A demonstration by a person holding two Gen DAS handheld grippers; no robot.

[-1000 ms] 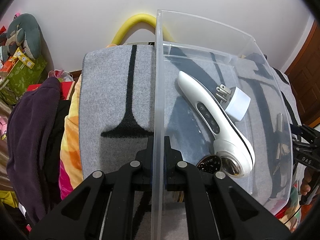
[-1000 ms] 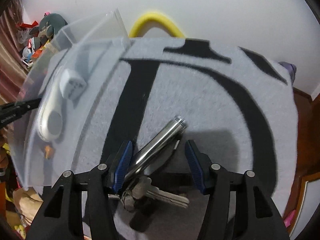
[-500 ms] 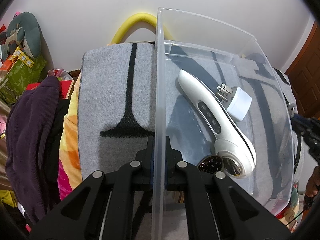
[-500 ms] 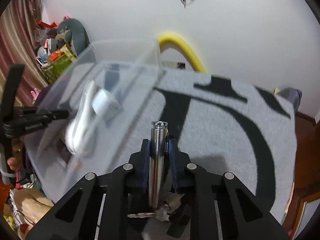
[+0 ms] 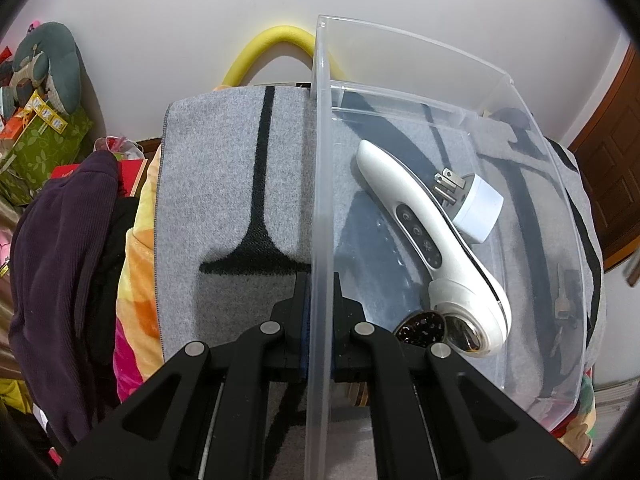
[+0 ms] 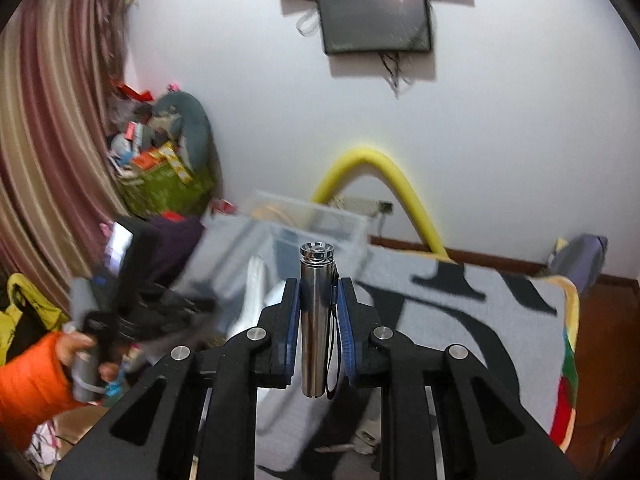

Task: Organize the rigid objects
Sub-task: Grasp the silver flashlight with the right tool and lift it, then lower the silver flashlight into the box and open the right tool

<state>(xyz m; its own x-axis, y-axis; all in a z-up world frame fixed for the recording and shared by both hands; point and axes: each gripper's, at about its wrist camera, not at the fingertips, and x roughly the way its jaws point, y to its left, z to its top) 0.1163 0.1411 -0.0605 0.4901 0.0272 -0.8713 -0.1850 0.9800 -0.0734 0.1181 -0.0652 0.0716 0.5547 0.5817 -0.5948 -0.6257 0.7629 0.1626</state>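
- Two grippers are at work, and the clear plastic bin (image 5: 420, 64) serves as the landmark for everything else.
- The left gripper (image 5: 318, 312) has its fingers (image 5: 298, 300) clamped on the bin's near side wall, one finger outside the wall and one inside.
- The bin stands on a grey blanket with black markings (image 5: 224, 168).
- Inside the bin, a white handheld device with dark buttons (image 5: 424, 232) lies diagonally across the floor, its rounded head toward the gripper.
- Also inside, a white plug adapter (image 5: 476, 208) rests just beside the device's handle, on the side away from the clamped wall, its metal prongs pointing toward the bin's far end.
- A small dark round piece with speckles (image 5: 420, 326) lies on the bin floor touching the device's head, near the gripper.
- Through the bin's far side wall, a set of keys (image 5: 564, 292) shows blurred on the blanket outside.
- The right gripper (image 6: 319, 312) has its blue-padded fingers (image 6: 292, 320) closed on a silver metal flashlight (image 6: 316, 320), held upright with its ringed end up and a thin black wrist strap (image 6: 334, 344) hanging along it.
- In the right wrist view the flashlight is lifted off the blanket, in front of the bin, which looks blurred behind it.
- A yellow foam tube (image 6: 376, 176) arches against the white wall behind the bin.
- Left of the bin, a person's hand (image 6: 80, 354) with an orange sleeve grips the other tool's handle.
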